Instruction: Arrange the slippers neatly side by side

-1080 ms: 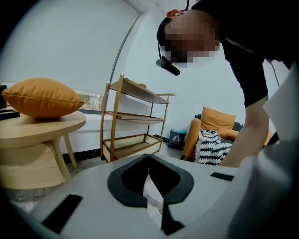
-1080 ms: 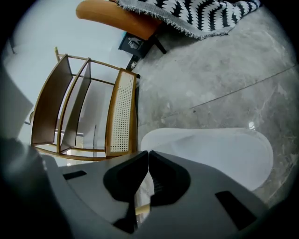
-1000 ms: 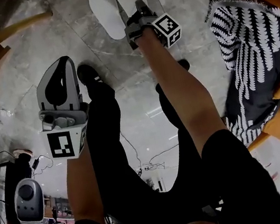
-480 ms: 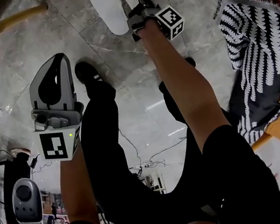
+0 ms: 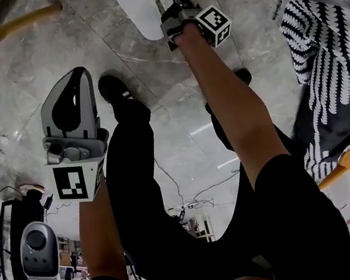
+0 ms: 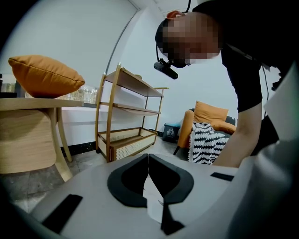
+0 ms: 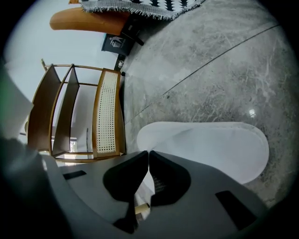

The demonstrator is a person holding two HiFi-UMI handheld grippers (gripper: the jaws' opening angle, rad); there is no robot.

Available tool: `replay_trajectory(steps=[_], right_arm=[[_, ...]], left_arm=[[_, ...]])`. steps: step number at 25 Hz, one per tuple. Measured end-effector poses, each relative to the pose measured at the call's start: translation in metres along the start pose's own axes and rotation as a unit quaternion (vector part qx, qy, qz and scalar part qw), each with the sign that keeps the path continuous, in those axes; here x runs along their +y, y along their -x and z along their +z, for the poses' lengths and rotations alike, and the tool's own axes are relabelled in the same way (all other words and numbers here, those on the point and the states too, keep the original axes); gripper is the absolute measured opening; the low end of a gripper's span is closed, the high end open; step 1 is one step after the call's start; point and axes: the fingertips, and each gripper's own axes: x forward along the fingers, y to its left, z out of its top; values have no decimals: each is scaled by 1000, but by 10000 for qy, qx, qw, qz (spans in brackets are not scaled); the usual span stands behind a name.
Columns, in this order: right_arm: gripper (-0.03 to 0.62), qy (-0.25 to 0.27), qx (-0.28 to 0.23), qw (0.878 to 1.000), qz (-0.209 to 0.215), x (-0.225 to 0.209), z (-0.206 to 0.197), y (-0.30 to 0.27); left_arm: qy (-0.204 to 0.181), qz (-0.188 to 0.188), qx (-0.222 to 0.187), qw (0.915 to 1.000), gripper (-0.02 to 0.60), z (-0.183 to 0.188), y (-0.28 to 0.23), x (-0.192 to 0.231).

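While our right gripper pinches one slipper beside its mate — left gripper closed, empty — we judge placement underway; next, aligned release.

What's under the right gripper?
A white cloth slipper on the grey marble floor, its near edge pinched in the shut right gripper. The gripper's body covers that end of it.

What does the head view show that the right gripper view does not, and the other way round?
Only the head view: a second white slipper, the left gripper, the person's legs. Only the right gripper view: the rattan shelf, and jaws closed on the gripped slipper. Both: the right gripper, that slipper, the grey floor, the striped blanket.
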Motion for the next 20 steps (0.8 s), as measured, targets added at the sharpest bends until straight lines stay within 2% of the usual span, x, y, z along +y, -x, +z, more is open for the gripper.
replay_trajectory(steps=[7,8,10,11,14,15,16,20], right_arm=[[40,40,141,9999,21,3,-1,8],[50,27,162,9999,-27,4,-2,11],[122,-8,231,9997,-110,6,-4,19],[130,-1,286,9995,-142,8,-4,25],[125,121,546,9980,-279,12,-5,43],[73,154,597,9975,-333,12,-5,48],[54,177,605,9973,-364,12,-4,52],[55,166,498,9985,-176,17,2,41]], left_arm=[[-125,-53,-51,9999,18,13,-1,-5],[-153,-60,-121,9998,18,18,-2,-6],[-179,-70,-171,9997,18,27,-3,-9],[-182,-76,-154,9997,18,32,-3,-12],[-111,-131,-81,9998,18,49,-1,-25],[-51,-164,-39,9998,18,55,0,-30],[-20,-211,2,9998,18,59,2,-35],[-125,-375,19,9992,18,62,2,-43]])
